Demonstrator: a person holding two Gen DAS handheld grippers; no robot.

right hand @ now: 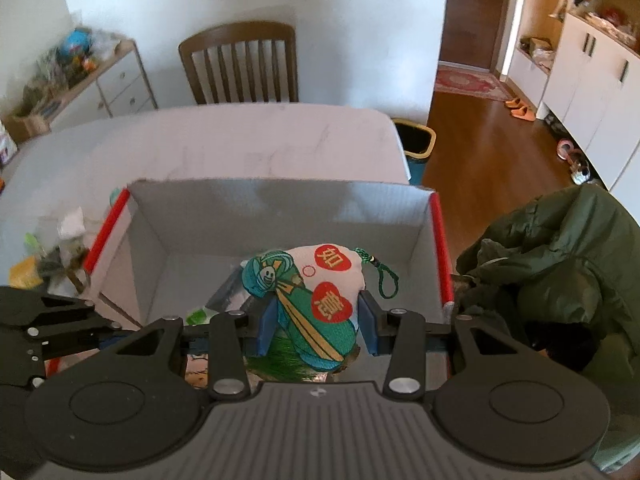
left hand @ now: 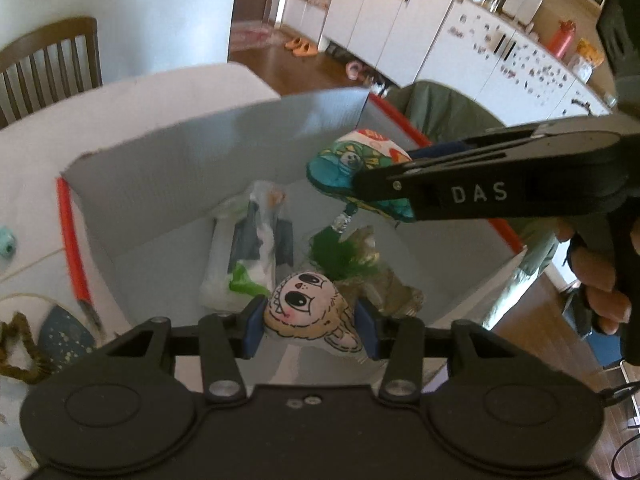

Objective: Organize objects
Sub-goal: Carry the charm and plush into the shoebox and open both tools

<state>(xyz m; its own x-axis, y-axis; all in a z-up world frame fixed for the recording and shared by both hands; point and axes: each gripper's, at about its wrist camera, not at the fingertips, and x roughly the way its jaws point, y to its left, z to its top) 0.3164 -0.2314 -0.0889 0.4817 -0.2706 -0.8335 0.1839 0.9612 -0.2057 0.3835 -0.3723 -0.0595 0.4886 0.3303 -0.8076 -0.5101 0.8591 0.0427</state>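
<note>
left wrist view: left gripper [left hand: 310, 326] clenched on a cartoon-face plush [left hand: 310, 314], held over the open box [left hand: 168, 168], blue pads touching both sides. the box sits on a white table [left hand: 36, 152], grey inside, red strips on two edges. inside the box: one clear plastic packet [left hand: 250, 248] with dark and green bits, one green tassel [left hand: 334, 254], one brownish crinkly item [left hand: 384, 284], hard to make out. the right gripper [left hand: 360, 186] comes in from the right across the box, gripping a green sachet [left hand: 348, 164]; a bead and the tassel hang under it. a hand [left hand: 600, 280] holds its handle, partly cut off by the tool. left of the box on the table: one teal thing [left hand: 6, 242] cut by the frame edge, one dark spotted piece [left hand: 64, 338], one brown cord [left hand: 20, 352]. one chair [left hand: 52, 56] behind, white cabinets [left hand: 400, 20] far back, two orange slippers [left hand: 300, 46] on the floor.

right wrist view: right gripper [right hand: 316, 326] grasping the sachet [right hand: 316, 300] above the box [right hand: 280, 208]; two red hearts with characters on it, a green cord loop [right hand: 384, 276] on its right. the sachet blocks most of the box floor; only packet corners show. the left gripper [right hand: 96, 328] is at the left edge, its load hidden. small clutter [right hand: 48, 260] left of the box, blurred. one chair [right hand: 240, 64], one bin [right hand: 414, 140] past the table, a green jacket [right hand: 560, 260] to the right.
</note>
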